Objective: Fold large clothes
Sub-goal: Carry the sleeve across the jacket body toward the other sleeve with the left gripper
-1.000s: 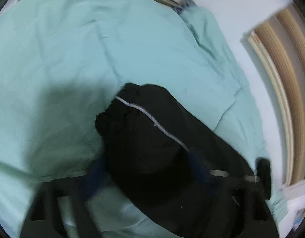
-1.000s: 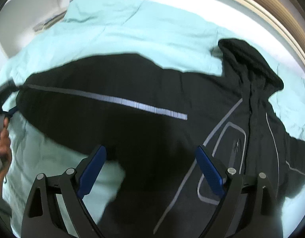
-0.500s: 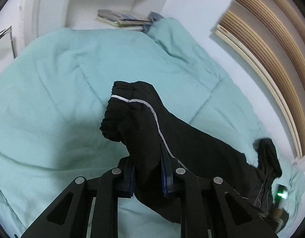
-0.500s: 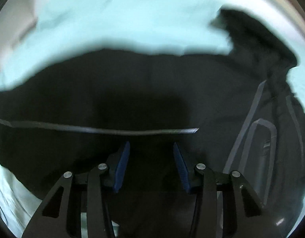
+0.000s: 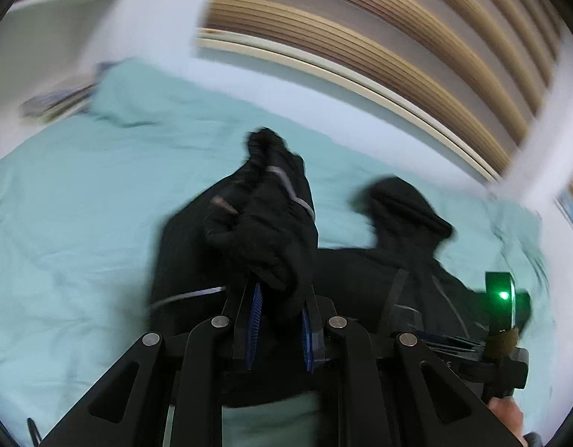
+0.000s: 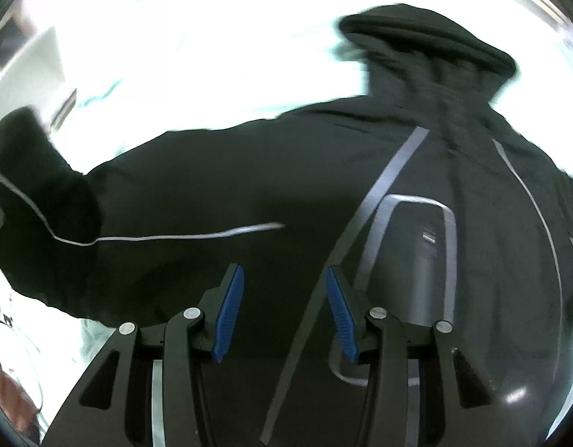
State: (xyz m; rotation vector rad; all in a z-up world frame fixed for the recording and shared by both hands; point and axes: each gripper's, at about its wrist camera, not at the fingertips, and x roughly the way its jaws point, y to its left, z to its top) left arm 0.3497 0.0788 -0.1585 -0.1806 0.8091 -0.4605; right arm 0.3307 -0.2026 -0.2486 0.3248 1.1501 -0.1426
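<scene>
The black jacket [image 6: 323, 193] lies spread on the teal-covered bed [image 5: 81, 223]; left tongs [image 5: 279, 320] are clamped on its sleeve [image 5: 271, 223], raised to fold it inward; right tongs [image 6: 282, 313] stand half apart over the chest, seemingly pinning it.

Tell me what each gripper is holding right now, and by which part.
The left gripper is clamped on the black jacket by its sleeve, near the cuff. Whether the right gripper, jaws half closed over the jacket's body, grips anything cannot be told.
</scene>
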